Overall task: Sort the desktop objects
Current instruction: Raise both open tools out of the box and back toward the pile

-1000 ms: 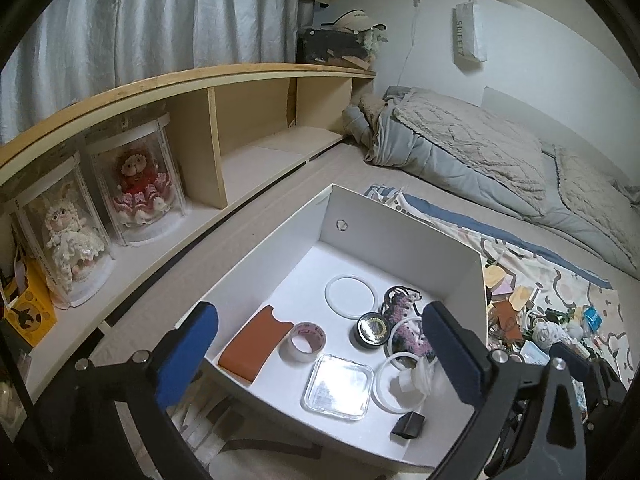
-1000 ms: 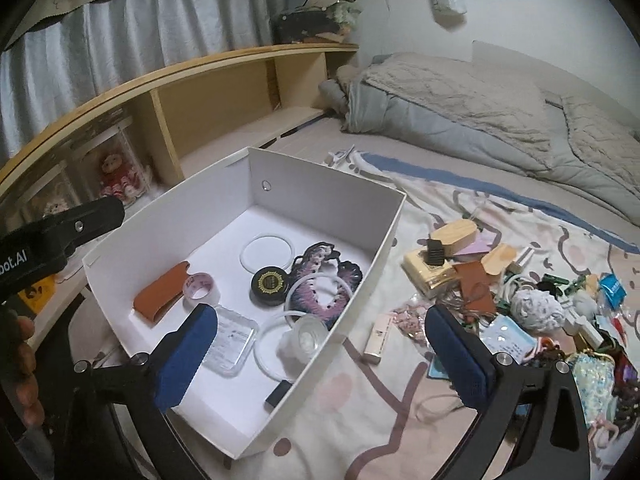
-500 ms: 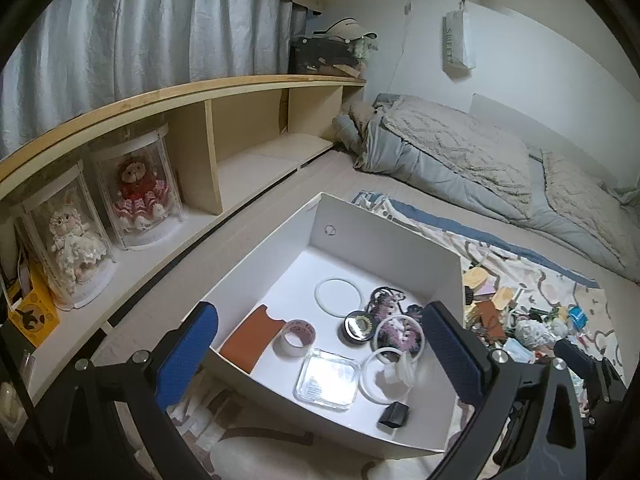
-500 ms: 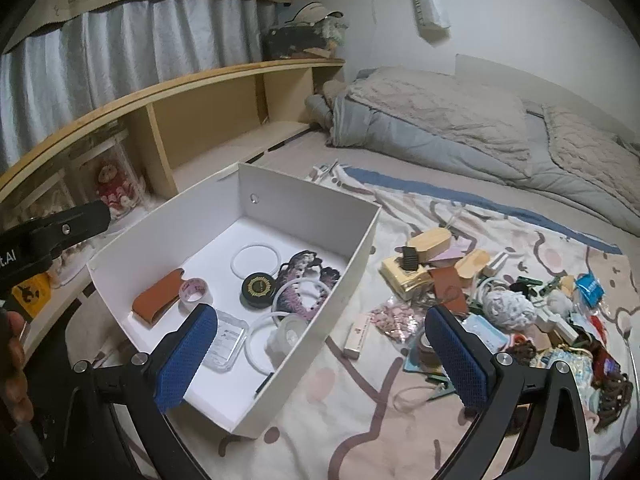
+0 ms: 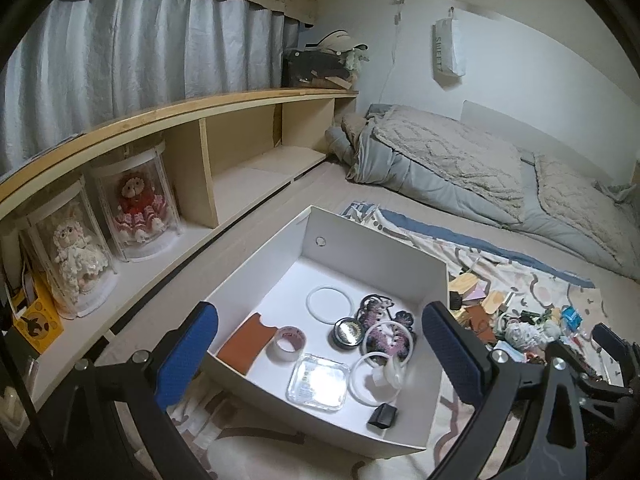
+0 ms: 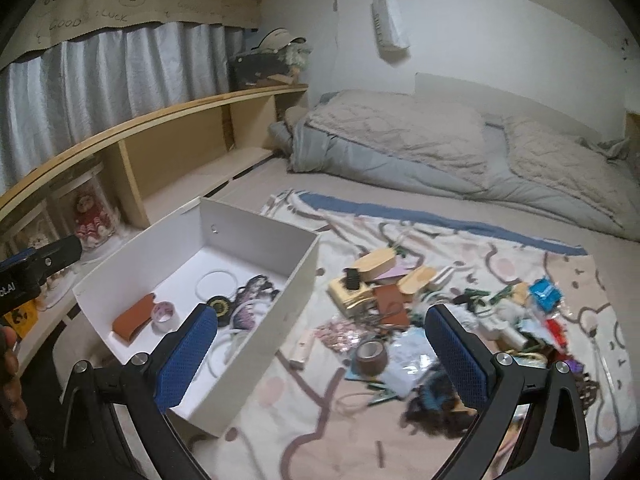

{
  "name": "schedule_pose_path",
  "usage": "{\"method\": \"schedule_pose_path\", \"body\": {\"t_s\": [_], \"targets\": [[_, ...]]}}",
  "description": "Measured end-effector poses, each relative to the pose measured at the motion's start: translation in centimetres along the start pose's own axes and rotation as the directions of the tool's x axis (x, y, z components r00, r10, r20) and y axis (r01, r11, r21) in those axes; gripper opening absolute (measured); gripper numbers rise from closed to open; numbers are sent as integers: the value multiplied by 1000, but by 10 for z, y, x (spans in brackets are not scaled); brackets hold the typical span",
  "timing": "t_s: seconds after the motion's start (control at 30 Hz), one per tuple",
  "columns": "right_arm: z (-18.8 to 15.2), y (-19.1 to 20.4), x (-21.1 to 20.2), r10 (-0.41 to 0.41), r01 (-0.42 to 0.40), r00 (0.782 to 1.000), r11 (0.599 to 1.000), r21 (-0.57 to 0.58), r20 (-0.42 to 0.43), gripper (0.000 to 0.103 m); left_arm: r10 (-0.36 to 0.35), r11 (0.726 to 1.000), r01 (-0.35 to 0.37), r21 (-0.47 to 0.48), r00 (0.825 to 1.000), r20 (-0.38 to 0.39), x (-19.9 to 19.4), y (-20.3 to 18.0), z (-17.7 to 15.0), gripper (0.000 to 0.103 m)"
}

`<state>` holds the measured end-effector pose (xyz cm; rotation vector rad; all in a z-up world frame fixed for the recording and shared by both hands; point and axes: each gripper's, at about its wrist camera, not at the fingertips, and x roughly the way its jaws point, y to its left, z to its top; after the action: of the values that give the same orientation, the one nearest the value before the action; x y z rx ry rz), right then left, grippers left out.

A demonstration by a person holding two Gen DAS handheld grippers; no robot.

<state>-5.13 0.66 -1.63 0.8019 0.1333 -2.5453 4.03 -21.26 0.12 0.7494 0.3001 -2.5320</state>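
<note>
- The white box point(image 5: 372, 248) sits open-topped on the bed's patterned blanket point(image 6: 500, 248), holding a brown pouch point(image 5: 246, 342), tape roll point(image 5: 290, 343), rings and a round tin point(image 5: 347, 332).
- A loose pile of small objects point(image 6: 420, 312) lies just right of the box.
- Left claw point(image 5: 320, 352) and right claw point(image 6: 322, 354) both gape wide, empty.

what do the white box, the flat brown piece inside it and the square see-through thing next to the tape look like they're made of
White box: thin matte card or board, judging by slim flat walls, sharp folds and a metal-ringed hole.
Flat brown piece: looks like leather or faux leather; even tan, dull surface, cut notch at one end.
Square see-through thing: clear glossy plastic, probably; it glares under the light. Glass can't be excluded.
</note>
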Motion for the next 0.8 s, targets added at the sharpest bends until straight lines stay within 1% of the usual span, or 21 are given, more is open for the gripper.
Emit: {"method": "schedule_pose_path", "body": {"t_s": [0.13,0.2,0.3,0.43,0.57,0.8], "targets": [[-1,-20,-12,-34,34,999,999,-3,9,103,-25,1000,25,1,1000,0,0,-9,0,103],[-3,-29,-17,-50,50,999,999,-4,14,103,-50,999,50,-1,999,4,-2,-14,0,103],[-5,-44,-27,-82,82,996,997,-6,26,103,-72,997,72,1,997,21,-7,-20,-1,103],[-9,-59,-43,-103,103,994,995,-8,46,103,-96,995,96,-3,995,23,-9,-28,-2,103],[-12,-73,-58,-124,124,990,992,-6,64,103,-108,994,108,4,994,21,-12,-39,-3,103],[-20,-105,-81,-149,146,986,988,40,78,103,-134,991,133,36,990,49,-23,-59,-5,103]]}}
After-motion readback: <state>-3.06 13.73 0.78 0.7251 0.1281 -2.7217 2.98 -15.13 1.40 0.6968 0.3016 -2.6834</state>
